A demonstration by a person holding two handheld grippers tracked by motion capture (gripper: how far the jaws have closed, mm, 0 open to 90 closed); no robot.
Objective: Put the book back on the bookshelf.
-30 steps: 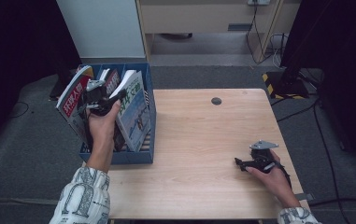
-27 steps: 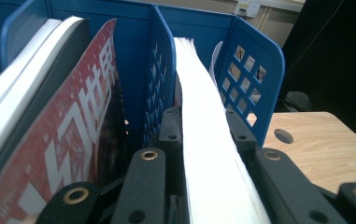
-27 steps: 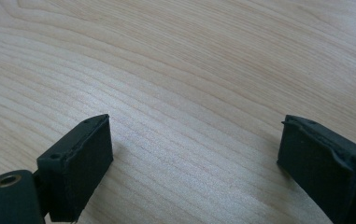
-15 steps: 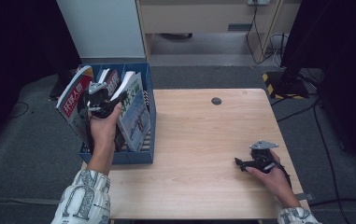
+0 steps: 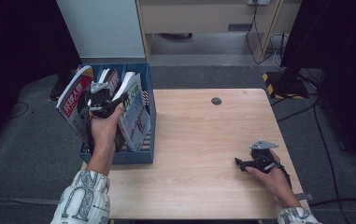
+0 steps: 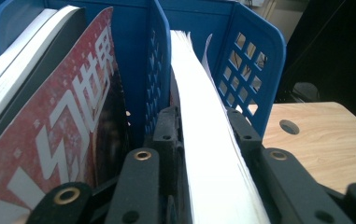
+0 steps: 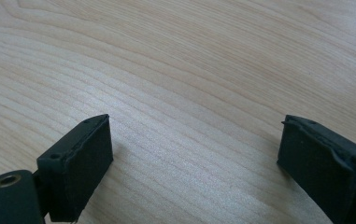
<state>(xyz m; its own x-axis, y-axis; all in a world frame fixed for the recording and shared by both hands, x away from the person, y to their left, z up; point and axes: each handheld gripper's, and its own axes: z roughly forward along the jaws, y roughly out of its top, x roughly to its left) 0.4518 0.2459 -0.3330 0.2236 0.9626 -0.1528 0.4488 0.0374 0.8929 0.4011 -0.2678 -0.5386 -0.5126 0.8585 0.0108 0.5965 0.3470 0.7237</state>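
We see a thick white-paged magazine (image 6: pixel 208 140) standing on edge in a blue plastic file box with lattice dividers (image 5: pixel 147 135), which sits at the left edge of the light wooden tabletop (image 5: pixel 199 140). The left gripper (image 5: pixel 102 99) straddles the magazine's top edge; its jaws have just been opening, and in the left gripper view the page block runs between them, with the pads close on either side, though we cannot tell whether they press on it. Just beside it, past a blue divider, a magazine with a red cover and white characters (image 6: pixel 59 135) leans in the neighbouring compartment. Well apart, near the tabletop's front right corner, the right gripper (image 7: pixel 194 177) rests low over bare wood, its jaws spread wide with nothing between them. A small dark round hole (image 5: pixel 216 101) lies near the far edge.
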